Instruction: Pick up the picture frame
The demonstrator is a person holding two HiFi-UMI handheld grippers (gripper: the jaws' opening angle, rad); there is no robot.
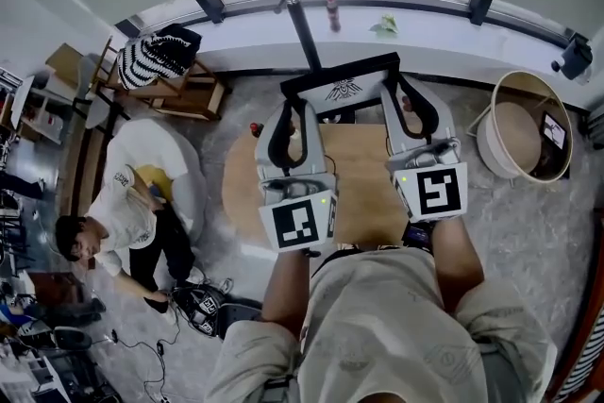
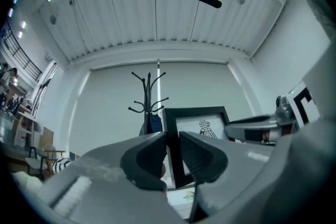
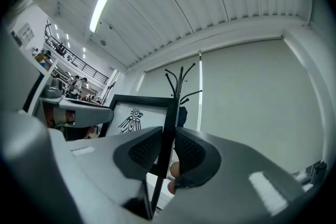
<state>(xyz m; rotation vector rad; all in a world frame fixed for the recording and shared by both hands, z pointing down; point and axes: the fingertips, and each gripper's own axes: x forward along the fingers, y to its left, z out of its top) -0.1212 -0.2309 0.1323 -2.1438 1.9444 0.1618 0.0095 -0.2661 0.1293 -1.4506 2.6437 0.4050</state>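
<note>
My left tongs [image 2: 172, 140] fill the lower centre of the view, dark pads pinched on the left edge of the black picture frame [image 2: 203, 126], which stands upright with a bird emblem on its white sheet. My right tongs [image 2: 236, 127] meet its far edge at right. A coat stand [image 2: 149, 93] rises behind at centre.

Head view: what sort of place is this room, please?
Probably an indoor studio or lab: a wooden table, a coat stand, and a person seated on the floor beside cables.
</note>
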